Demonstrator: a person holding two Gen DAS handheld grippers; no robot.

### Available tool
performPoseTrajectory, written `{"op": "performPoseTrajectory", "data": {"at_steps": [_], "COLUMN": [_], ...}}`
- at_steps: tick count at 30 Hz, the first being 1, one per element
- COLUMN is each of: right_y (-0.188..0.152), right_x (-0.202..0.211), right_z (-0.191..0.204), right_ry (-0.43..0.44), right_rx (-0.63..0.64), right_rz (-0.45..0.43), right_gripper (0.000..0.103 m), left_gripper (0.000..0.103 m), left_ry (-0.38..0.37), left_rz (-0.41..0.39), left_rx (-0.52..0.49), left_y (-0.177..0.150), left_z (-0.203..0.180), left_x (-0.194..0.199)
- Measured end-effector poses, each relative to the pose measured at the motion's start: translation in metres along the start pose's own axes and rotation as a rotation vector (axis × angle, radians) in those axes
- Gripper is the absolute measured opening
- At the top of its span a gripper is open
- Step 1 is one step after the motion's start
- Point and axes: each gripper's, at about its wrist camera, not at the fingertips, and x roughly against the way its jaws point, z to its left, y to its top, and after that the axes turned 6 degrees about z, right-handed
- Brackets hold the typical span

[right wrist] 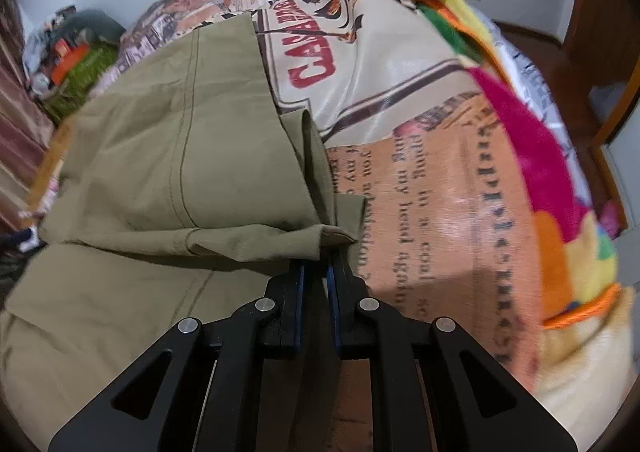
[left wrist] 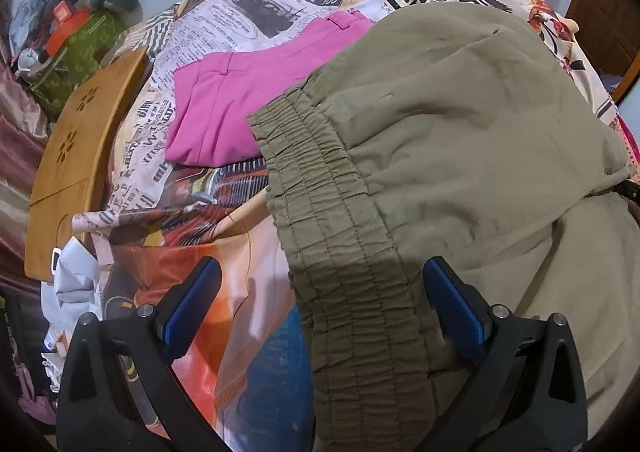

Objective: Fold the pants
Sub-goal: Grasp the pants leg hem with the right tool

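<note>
Olive-green pants (left wrist: 460, 132) lie on a bed with a newspaper-print cover. Their gathered elastic waistband (left wrist: 332, 236) runs down the middle of the left wrist view. My left gripper (left wrist: 320, 284) is open, its blue-padded fingers (left wrist: 188, 304) spread either side of the waistband, above it. In the right wrist view the pants (right wrist: 160, 156) are doubled over, a folded layer on top of a lower one. My right gripper (right wrist: 316, 272) is shut on the corner of the upper folded layer of the pants.
Folded pink pants (left wrist: 240, 100) lie on the bed beyond the waistband. A wooden lap table (left wrist: 76, 156) stands at the left edge, with clutter and a green pillow (left wrist: 76, 48) behind. A bright multicoloured blanket (right wrist: 520, 124) lies along the bed's right side.
</note>
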Motion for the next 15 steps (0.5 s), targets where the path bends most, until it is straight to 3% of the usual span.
{"op": "performPoseTrajectory", "data": {"at_steps": [3, 6, 8, 15], "right_y": [-0.002, -0.004, -0.004, 0.015], "right_x": [0.011, 0.028, 0.041, 0.057], "right_z": [0.001, -0.001, -0.002, 0.007], "right_ry": [0.002, 0.008, 0.017, 0.037], "right_rx": [0.021, 0.027, 0.017, 0.031], "right_rz": [0.0, -0.034, -0.07, -0.131], "right_gripper": [0.012, 0.027, 0.043, 0.052], "left_gripper": [0.103, 0.103, 0.103, 0.103], "left_ry": [-0.028, -0.051, -0.044, -0.031], "left_rz": [-0.003, -0.03, -0.051, -0.035], "left_rx": [-0.004, 0.01, 0.019, 0.036], "left_y": [-0.003, -0.004, -0.002, 0.02], "left_z": [0.004, 0.009, 0.014, 0.02], "left_x": [0.011, 0.024, 0.031, 0.025]}}
